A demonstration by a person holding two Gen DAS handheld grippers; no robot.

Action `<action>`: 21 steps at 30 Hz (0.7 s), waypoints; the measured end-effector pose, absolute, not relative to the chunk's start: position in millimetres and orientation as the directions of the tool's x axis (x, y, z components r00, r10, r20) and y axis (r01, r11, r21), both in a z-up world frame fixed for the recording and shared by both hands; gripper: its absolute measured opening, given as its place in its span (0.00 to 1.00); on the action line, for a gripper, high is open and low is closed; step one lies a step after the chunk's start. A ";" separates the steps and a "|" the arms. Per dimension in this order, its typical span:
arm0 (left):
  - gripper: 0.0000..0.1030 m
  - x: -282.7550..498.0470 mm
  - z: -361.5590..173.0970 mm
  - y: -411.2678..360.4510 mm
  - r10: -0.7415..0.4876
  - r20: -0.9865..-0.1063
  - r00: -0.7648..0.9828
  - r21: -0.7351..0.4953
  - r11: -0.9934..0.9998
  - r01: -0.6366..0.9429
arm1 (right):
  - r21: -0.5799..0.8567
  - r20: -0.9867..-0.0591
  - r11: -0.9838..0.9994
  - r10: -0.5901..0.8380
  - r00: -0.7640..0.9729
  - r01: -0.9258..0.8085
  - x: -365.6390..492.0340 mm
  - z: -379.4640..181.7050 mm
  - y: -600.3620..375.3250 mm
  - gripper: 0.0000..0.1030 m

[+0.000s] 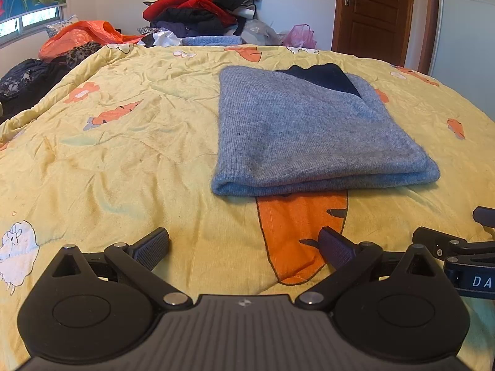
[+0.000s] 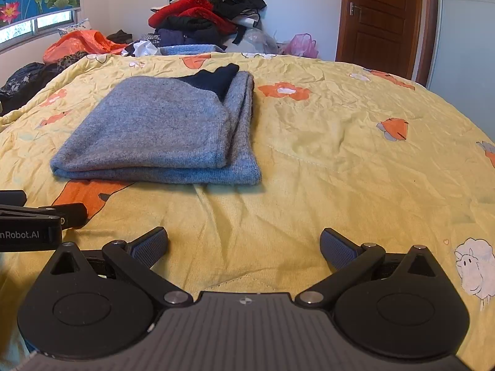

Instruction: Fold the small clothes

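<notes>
A grey knit sweater [image 1: 309, 130] lies folded into a flat rectangle on the yellow quilt [image 1: 123, 154], with a dark navy part showing at its far end. In the right wrist view the sweater [image 2: 154, 130] lies ahead to the left. My left gripper [image 1: 244, 247] is open and empty, low over the quilt just short of the sweater's near fold. My right gripper [image 2: 244, 247] is open and empty over bare quilt, to the right of the sweater. Each gripper shows at the edge of the other's view.
A tall pile of red, black and dark clothes [image 1: 201, 6] stands beyond the far edge of the bed. An orange plastic bag [image 1: 80, 35] and dark clothes lie at the far left. A pink bag [image 1: 300, 35] and a wooden door [image 1: 374, 12] are at the far right.
</notes>
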State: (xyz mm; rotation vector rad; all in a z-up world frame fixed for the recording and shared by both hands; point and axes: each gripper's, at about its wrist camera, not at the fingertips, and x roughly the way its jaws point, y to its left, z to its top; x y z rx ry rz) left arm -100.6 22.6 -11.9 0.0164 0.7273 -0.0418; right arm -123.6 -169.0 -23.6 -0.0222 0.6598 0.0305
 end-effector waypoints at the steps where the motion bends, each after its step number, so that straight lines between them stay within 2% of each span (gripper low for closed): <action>1: 1.00 -100.5 -12.0 22.5 -0.032 -0.665 0.746 0.001 0.999 0.044 | -0.011 -0.613 0.999 0.021 0.790 -0.035 -123.9 -23.6 -169.2 1.00; 21: 1.00 -100.3 -12.1 22.6 -0.033 -0.665 0.746 0.000 0.999 0.044 | -0.014 -0.611 0.999 0.022 0.791 -0.039 -124.6 -23.7 -168.4 1.00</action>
